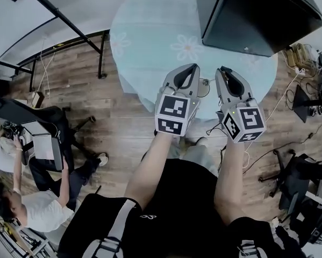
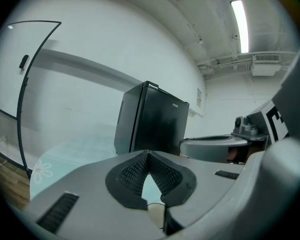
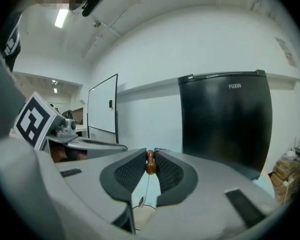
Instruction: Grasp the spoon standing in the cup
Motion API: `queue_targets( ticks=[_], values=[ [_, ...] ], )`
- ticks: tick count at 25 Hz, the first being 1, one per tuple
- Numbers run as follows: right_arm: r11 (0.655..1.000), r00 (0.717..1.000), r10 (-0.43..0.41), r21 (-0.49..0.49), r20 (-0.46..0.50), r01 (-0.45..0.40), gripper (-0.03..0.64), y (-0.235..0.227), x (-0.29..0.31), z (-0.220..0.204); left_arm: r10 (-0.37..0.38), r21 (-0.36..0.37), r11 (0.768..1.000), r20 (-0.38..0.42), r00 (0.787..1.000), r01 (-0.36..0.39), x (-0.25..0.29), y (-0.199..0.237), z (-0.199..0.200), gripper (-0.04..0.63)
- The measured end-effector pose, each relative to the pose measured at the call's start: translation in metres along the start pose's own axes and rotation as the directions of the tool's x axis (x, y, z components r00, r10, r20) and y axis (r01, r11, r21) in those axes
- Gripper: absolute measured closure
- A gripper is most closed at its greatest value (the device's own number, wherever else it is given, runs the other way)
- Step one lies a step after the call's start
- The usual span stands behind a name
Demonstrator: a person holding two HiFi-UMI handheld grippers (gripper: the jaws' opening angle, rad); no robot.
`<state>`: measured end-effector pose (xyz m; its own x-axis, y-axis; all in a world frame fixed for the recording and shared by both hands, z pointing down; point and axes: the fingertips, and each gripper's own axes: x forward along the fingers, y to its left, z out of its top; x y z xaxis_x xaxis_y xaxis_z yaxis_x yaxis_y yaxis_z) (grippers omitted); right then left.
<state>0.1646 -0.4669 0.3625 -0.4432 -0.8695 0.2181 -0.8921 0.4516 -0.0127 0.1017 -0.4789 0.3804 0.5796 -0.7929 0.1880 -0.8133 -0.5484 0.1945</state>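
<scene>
In the right gripper view, my right gripper [image 3: 150,155] is shut on the brown wooden knob at the top of the spoon [image 3: 150,165]. The spoon's thin stem hangs down to the pale cup [image 3: 142,213] just below the jaws. The head view shows the cup [image 1: 204,87] on the round table, between the two grippers. My right gripper [image 1: 224,72] is at the cup's right and my left gripper [image 1: 191,69] at its left. In the left gripper view, my left gripper [image 2: 148,154] has its tips together with nothing held, and the cup [image 2: 155,212] shows under them.
The round table [image 1: 150,42] has a light blue flowered cloth. A black fridge [image 1: 257,15] stands at its far right. Cables and chair bases lie on the wooden floor at the right. A seated person [image 1: 26,198] is at the lower left.
</scene>
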Motion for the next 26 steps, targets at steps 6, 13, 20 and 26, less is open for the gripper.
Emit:
queue_targets(
  ticks=[6,13,20,26],
  values=[
    [1.000,1.000,-0.014,-0.001,0.024,0.014,0.563,-0.004,-0.005,0.012,-0.038,0.032,0.999,0.030,0.999,0.037,0.005,-0.013,0.020,0.584],
    [0.999,0.999,-0.030,0.011,0.037,0.030,0.563,-0.008,-0.007,0.013,-0.057,0.038,0.998,0.030,0.998,0.056,0.011,-0.018,0.023,0.584],
    [0.999,0.999,-0.027,0.021,0.044,0.027,0.563,-0.004,-0.005,0.016,-0.077,0.037,0.996,0.035,0.996,0.076,0.014,-0.023,0.026,0.584],
    [0.999,0.999,-0.027,0.024,0.038,0.026,0.563,-0.005,-0.001,0.014,-0.075,0.025,0.997,0.033,0.997,0.074,0.016,-0.017,0.025,0.584]
  ],
)
